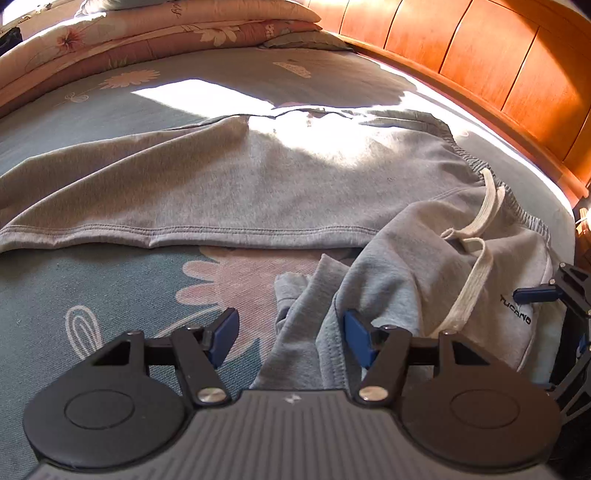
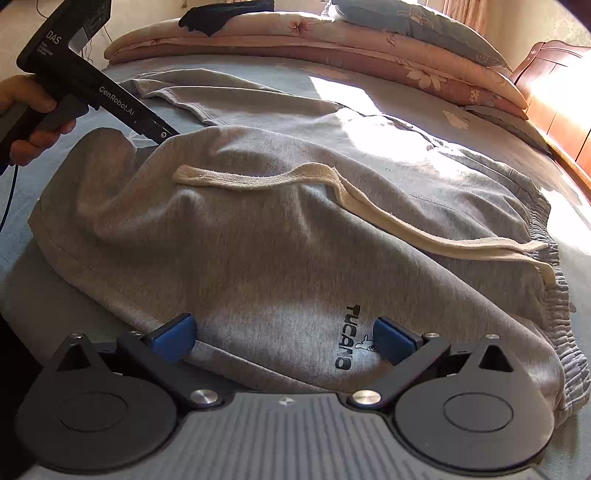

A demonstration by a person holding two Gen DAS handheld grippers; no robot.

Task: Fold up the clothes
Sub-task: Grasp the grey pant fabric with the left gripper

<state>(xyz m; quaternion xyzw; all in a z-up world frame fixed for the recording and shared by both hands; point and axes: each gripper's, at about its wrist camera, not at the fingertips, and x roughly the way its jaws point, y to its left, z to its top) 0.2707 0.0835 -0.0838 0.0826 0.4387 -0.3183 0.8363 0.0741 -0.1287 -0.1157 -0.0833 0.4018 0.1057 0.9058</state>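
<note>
Floral bedsheet (image 1: pixel 110 280), grey sweatpants (image 1: pixel 258 192) spread (drawstring loose), left gripper (image 1: pixel 291 332) and right gripper (image 2: pixel 284 336) both agape.

floral bedsheet (image 1: pixel 92 280), folded quilts (image 2: pixel 295 40), wooden headboard (image 1: pixel 480 55)

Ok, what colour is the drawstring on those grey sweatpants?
Cream, off-white. The flat woven drawstring shows best in the right wrist view, lying across the grey sweatpants.

The bed (image 1: pixel 92 155) is carrying a blue-grey sheet (image 2: pixel 399 99) printed with pale pink flowers. Grey sweatpants (image 1: pixel 229 184) are lying spread across the sheet, with the waistband (image 1: pixel 491 184) pointing toward the wooden bed frame (image 1: pixel 480 51). Folded floral quilts (image 2: pixel 332 40) are lying stacked along the far edge, with a pillow (image 2: pixel 417 22) resting on top.
</note>
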